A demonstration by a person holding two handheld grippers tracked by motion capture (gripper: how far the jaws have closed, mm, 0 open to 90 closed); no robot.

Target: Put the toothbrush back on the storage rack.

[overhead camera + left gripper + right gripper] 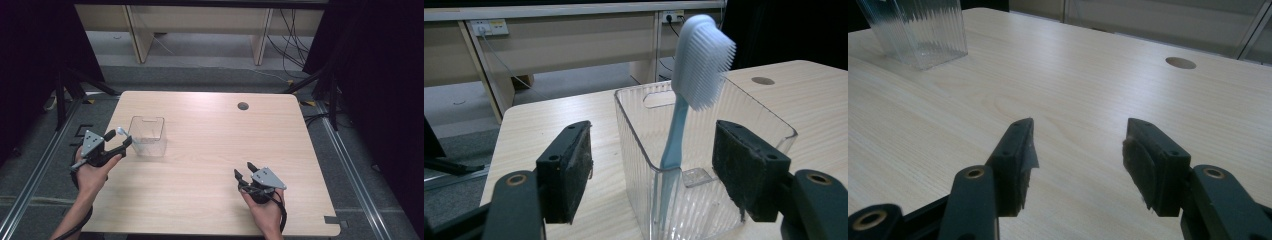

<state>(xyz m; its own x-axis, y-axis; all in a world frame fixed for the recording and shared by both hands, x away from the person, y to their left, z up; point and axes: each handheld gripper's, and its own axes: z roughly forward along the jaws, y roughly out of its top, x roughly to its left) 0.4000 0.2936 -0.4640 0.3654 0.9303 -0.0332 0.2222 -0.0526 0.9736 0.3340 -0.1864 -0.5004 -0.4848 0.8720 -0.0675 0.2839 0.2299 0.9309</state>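
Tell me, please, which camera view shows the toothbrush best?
The left gripper view: the toothbrush stands close up in the clear container, bristles and light blue handle sharp. The high view shows it tiny at the container's left edge. The right gripper view shows the container's ribbed wall.

a toothbrush (pixel 701 60) w/ pale blue handle and white-bristled head stands handle-down in a clear ribbed plastic container (pixel 704 200), leaning on its near wall, head tilted and sticking up well above the rim. the container (pixel 147 136) is a squarish open-top tub w/ a slot cut-out handle in its far wall, upright on the table's left side, near the left edge; in the high view the brush (pixel 121 131) pokes out at the tub's left corner
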